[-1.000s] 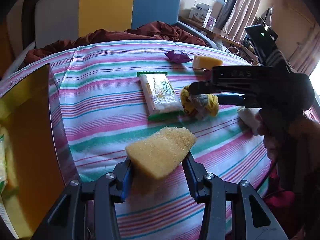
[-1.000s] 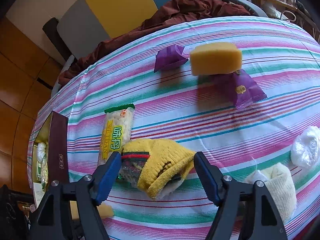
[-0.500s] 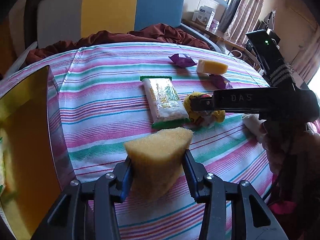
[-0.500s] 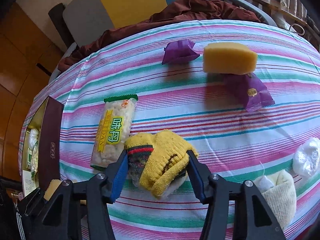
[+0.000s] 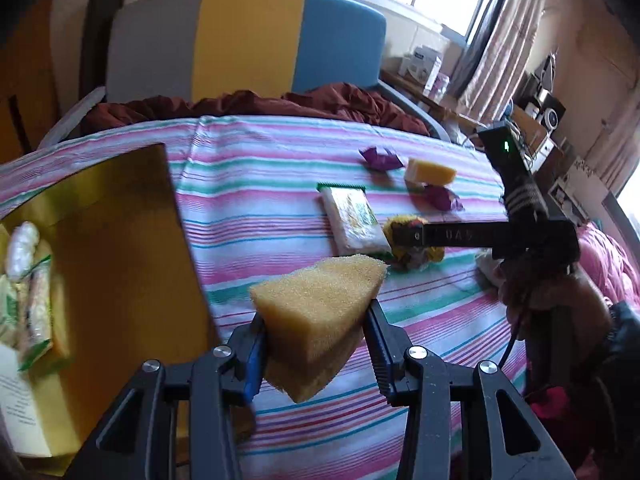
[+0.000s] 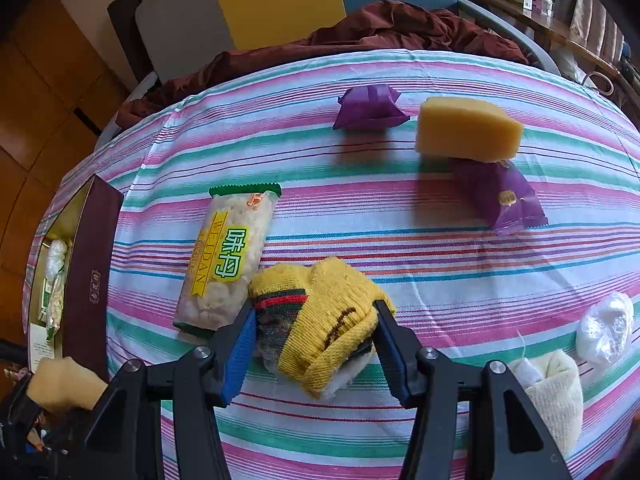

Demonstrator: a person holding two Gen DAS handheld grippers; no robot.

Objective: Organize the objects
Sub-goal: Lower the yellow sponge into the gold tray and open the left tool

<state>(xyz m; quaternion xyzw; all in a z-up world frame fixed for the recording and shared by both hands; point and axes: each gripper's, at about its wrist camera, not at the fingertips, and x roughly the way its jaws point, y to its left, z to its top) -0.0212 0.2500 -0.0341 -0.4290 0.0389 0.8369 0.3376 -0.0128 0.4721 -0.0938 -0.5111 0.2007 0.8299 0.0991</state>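
Yellow porous sponge wedge [image 5: 316, 312] clamped in left fingers [image 5: 256, 344], right fingers [image 6: 240, 340] squeezing yellow knit sock [image 6: 320, 320]

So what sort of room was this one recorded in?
Probably a lived-in bedroom or sitting room at home. There is a table under a striped cloth, a chair with rumpled brown fabric on it, and curtains at a window.

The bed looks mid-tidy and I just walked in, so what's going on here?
A person is sorting things off a striped sheet with two handheld grippers. The left gripper holds a yellow sponge clear of the sheet, beside an open box that already has snack packs in it. The right gripper has just closed its jaws on a rolled yellow sock. Another sponge, wrappers and a snack pack lie unsorted.
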